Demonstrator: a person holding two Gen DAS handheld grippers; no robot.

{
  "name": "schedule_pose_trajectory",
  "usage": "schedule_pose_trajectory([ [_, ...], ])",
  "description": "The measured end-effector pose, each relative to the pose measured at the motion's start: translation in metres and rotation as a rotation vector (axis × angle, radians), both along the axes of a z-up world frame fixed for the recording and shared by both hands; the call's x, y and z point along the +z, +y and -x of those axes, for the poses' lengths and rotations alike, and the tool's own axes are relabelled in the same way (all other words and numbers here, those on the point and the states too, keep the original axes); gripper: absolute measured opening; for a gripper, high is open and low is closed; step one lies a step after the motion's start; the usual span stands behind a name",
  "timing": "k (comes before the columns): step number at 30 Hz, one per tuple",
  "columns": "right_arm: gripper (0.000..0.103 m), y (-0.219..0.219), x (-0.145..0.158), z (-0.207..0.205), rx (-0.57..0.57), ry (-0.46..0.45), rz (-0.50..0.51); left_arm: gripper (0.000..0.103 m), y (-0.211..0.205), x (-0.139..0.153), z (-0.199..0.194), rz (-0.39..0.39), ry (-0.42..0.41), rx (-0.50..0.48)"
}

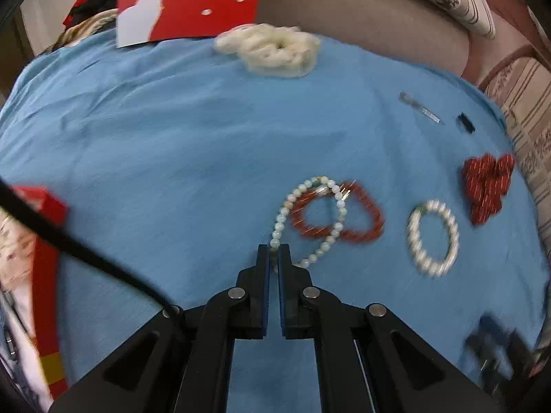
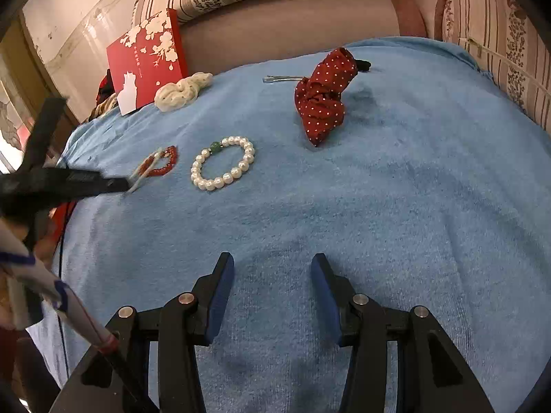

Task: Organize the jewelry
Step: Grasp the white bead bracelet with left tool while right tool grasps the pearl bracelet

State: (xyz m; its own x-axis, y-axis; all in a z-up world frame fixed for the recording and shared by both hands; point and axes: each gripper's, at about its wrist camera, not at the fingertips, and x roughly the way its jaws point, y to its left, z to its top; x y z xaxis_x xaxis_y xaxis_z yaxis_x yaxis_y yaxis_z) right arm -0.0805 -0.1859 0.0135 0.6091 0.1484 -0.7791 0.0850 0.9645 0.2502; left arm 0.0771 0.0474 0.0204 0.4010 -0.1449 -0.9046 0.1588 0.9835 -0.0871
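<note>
In the left wrist view, the left tongs [image 1: 274, 251] are pinched nearly together on the near end of a pale bead bracelet [image 1: 311, 222], whose loop lies on the blue towel [image 1: 165, 144] and crosses over a red bracelet [image 1: 344, 218]. Just right of that pair lies a pearl bracelet [image 1: 433, 237], apart from them, and farther right a red dotted scrunchie [image 1: 487, 186]. Beyond these, a clear hair clip [image 1: 420, 107] and a small black piece [image 1: 465, 123] rest near the towel's far right edge. A cream scrunchie [image 1: 272, 48] sits at the far edge, beside a red box [image 1: 193, 0] with white flowers. The view is slightly blurred. In the right wrist view, the right tongs [image 2: 272, 265] stand wide apart and hold nothing, low over a bare stretch of towel [image 2: 396, 189]. Ahead to the left lies the pearl bracelet [image 2: 224, 163] with one green bead, and left of it the red bracelet [image 2: 162, 163], where the left tongs [image 2: 129, 186] reach in from the left edge gripping the pale bracelet [image 2: 146, 172]. The dotted scrunchie [image 2: 323, 96] lies farther back, the hair clip [image 2: 282, 78] just beyond it, the cream scrunchie [image 2: 182, 93] and box [image 2: 144, 58] at far left.
</note>
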Motion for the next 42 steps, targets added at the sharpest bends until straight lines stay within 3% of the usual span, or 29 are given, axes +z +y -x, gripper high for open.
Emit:
schedule_pose_trajectory([
  [3,0.051,0.004,-0.001,-0.001,0.005,-0.002,0.033,0.0,0.03,0.0,0.021,-0.041,0.016,0.012],
  [7,0.051,0.012,0.007,-0.007,0.043,0.0,0.022,0.0,0.061,0.0,0.042,0.019,0.03,0.022],
  [14,0.051,0.023,0.03,-0.056,0.083,-0.032,0.063,0.001,0.058,0.008,0.031,0.106,-0.004,0.037],
  [17,0.051,0.026,0.027,-0.081,0.081,-0.013,0.093,0.019,0.045,0.011,0.019,0.12,-0.027,0.027],
  [18,0.051,0.026,0.025,-0.089,0.08,-0.002,0.095,0.03,0.04,0.01,0.014,0.121,-0.031,0.023],
  [19,0.051,0.027,0.022,-0.096,0.079,0.01,0.101,0.034,0.035,0.008,0.01,0.119,-0.039,0.015],
  [29,0.051,0.035,-0.002,-0.12,0.094,0.064,0.154,0.033,0.005,-0.011,-0.016,-0.005,-0.069,-0.057],
  [30,0.051,0.035,-0.002,-0.121,0.093,0.059,0.16,0.025,0.001,-0.012,-0.014,-0.029,-0.08,-0.063],
  [31,0.043,0.037,-0.002,-0.123,0.087,0.057,0.173,0.004,-0.002,-0.012,-0.012,-0.044,-0.087,-0.075],
  [32,0.029,0.038,-0.001,-0.125,0.086,0.057,0.176,0.005,-0.002,-0.012,-0.011,-0.038,-0.082,-0.082],
  [33,0.023,0.039,0.0,-0.126,0.087,0.057,0.175,0.005,-0.002,-0.01,-0.009,-0.035,-0.081,-0.08],
  [34,0.011,0.04,0.002,-0.127,0.088,0.061,0.172,0.005,-0.002,-0.008,-0.007,-0.027,-0.077,-0.081],
  [42,0.01,0.038,0.039,-0.1,0.078,0.007,0.097,0.005,0.016,0.039,0.036,0.02,-0.148,-0.059],
])
